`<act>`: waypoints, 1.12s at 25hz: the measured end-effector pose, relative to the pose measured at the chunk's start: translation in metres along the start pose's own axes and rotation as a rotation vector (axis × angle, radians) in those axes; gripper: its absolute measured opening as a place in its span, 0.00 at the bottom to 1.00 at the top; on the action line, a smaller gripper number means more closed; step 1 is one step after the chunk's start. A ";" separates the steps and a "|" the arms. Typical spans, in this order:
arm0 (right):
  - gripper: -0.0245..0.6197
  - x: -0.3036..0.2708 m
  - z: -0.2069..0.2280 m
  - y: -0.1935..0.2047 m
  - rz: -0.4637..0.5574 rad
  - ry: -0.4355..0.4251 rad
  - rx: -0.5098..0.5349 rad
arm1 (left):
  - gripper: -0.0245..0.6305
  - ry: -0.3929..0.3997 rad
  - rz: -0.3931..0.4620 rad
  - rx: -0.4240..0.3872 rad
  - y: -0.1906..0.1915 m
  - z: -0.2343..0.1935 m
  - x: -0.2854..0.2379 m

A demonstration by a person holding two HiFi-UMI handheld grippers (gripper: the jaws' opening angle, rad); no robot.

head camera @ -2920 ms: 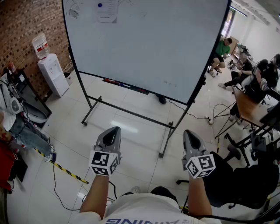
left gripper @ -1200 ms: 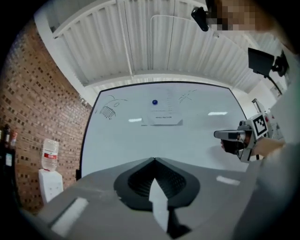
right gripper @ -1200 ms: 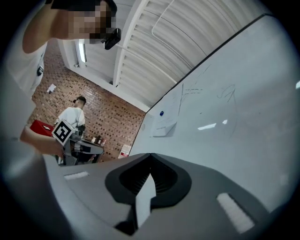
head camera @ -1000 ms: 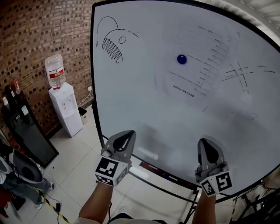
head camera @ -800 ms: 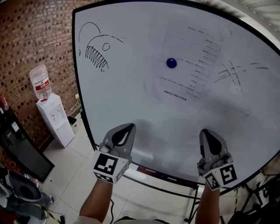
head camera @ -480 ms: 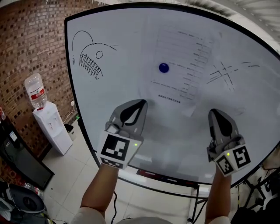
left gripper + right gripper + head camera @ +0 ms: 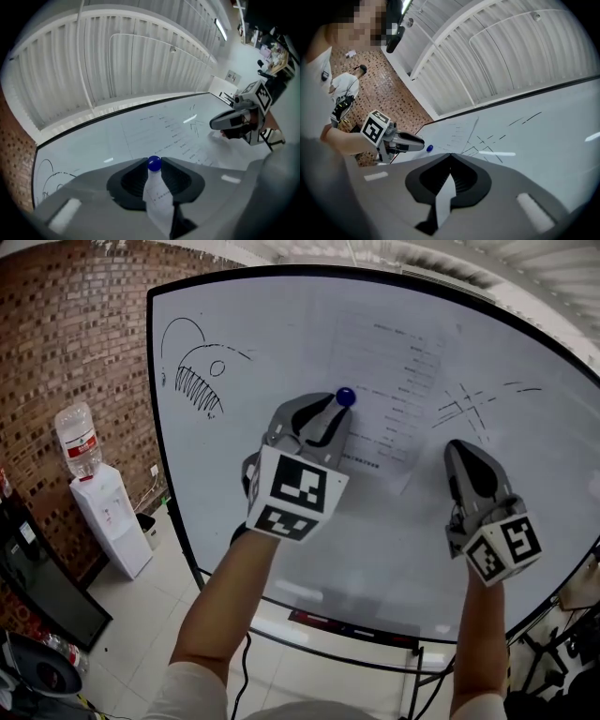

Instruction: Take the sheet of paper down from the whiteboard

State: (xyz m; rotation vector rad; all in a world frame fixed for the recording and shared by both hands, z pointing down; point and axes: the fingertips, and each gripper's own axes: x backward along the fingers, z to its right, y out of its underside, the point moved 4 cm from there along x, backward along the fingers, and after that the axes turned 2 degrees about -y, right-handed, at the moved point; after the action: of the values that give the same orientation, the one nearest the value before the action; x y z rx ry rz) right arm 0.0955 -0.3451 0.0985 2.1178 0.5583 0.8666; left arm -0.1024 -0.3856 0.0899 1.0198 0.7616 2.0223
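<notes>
The left gripper (image 7: 325, 409), jaws just opened to a narrow gap, has the blue magnet (image 7: 345, 397) at its tips. The magnet pins the sheet of paper (image 7: 394, 381) to the whiteboard (image 7: 272, 343). The right gripper (image 7: 466, 448), closed and empty, hovers beside the sheet's lower right edge.

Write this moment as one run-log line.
left claw: jaws just opening, blue magnet between tips | right claw: shut, empty | sheet: on whiteboard

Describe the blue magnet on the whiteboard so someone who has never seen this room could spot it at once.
Find the big whiteboard beside the brick wall, then the printed sheet of paper near its middle. Near the sheet's left edge sits the blue magnet: the board's only solid coloured dot, among thin black lines and print.
</notes>
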 end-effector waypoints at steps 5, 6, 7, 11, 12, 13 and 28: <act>0.05 -0.006 0.003 0.000 -0.006 0.010 0.033 | 0.28 -0.003 -0.050 -0.083 0.002 0.006 -0.022; 0.05 -0.007 0.002 -0.002 -0.006 0.013 0.046 | 0.28 -0.007 -0.056 -0.102 0.002 0.005 -0.024; 0.05 -0.008 0.002 -0.003 -0.006 0.017 0.058 | 0.28 -0.010 -0.060 -0.113 0.001 0.005 -0.026; 0.19 -0.013 -0.003 -0.007 -0.017 0.011 0.061 | 0.29 0.005 -0.068 -0.117 0.000 0.004 -0.028; 0.24 -0.015 -0.003 -0.006 -0.031 0.013 0.057 | 0.29 0.010 -0.069 -0.114 0.000 0.005 -0.029; 0.26 -0.017 -0.004 -0.004 -0.053 0.023 0.054 | 0.28 0.017 -0.070 -0.109 0.000 0.005 -0.029; 0.33 -0.043 -0.009 0.014 -0.367 0.289 0.070 | 0.24 0.065 -0.029 -0.047 0.003 0.006 -0.029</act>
State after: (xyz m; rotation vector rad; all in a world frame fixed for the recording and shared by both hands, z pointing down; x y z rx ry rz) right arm 0.0614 -0.3762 0.0966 1.8752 1.1021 0.9531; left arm -0.0870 -0.4095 0.0834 0.9154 0.7553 2.0470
